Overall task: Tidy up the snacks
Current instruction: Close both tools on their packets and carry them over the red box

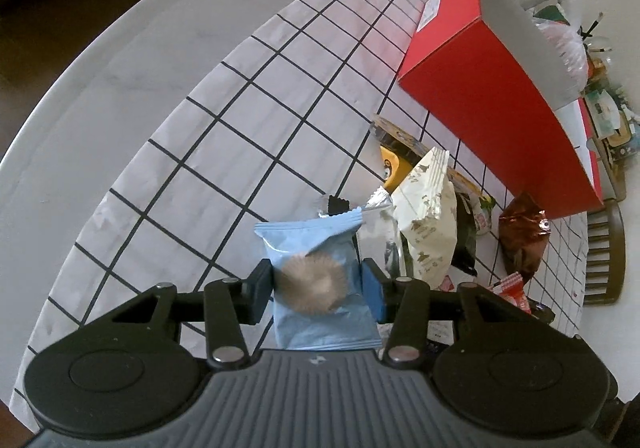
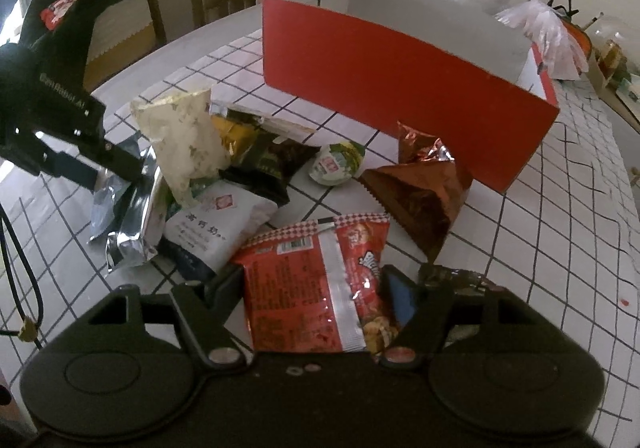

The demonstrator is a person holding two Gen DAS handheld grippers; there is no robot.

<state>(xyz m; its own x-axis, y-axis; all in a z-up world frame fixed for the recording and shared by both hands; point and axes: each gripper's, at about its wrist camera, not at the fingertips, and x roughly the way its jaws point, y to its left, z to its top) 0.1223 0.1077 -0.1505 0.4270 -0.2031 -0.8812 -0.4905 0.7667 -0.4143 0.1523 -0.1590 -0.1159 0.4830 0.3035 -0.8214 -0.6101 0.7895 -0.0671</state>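
Both grippers grip snacks: left gripper (image 1: 316,288) clamps a blue packet (image 1: 316,268), right gripper (image 2: 312,300) a red packet (image 2: 320,288). Next, probably, carry them over the red box (image 2: 384,75) wall and release.

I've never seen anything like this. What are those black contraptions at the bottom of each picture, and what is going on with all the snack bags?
Those are hand-held grippers, one in each of a person's hands, each carrying a camera that looks out along its two fingers. One picture comes from the left gripper, whose fingers are closed on a light blue packet. The other comes from the right gripper, closed on a red snack bag. Ahead, on a checked tablecloth, lie a cream bag, a white pouch, a copper foil bag and a small round cup. Behind them stands an open red box.
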